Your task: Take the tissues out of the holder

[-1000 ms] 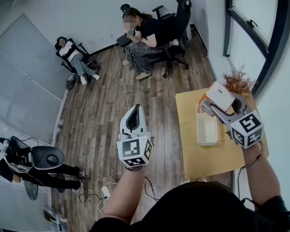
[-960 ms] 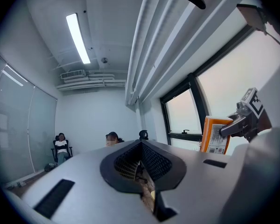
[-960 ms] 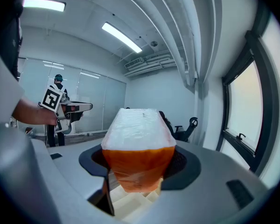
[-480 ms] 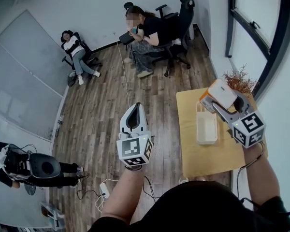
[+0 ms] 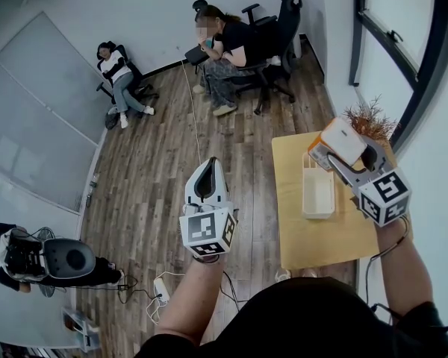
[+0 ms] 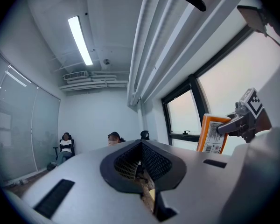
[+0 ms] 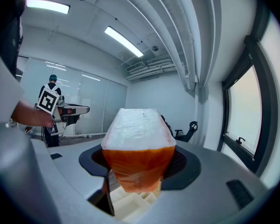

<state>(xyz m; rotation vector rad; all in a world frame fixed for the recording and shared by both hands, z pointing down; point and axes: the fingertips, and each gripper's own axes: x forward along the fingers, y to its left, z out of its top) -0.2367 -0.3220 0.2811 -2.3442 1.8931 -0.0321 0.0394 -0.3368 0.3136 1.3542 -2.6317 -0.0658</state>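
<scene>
From the head we look steeply down on the desk and wooden floor. The left hand-held gripper camera tilts up at ceiling and window, catching the right hand-held gripper. The right one's camera, tight on its tissue pack, catches the left gripper back.

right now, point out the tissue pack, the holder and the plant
tissue pack [image 5: 342, 141], head view, its white top face
holder [image 5: 319, 213], head view, near wall
plant [image 5: 369, 118], head view, dry twigs

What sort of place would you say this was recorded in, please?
Probably an office or lab room: black swivel office chairs by the wall, a frosted glass partition, and long ceiling strip lights.
</scene>
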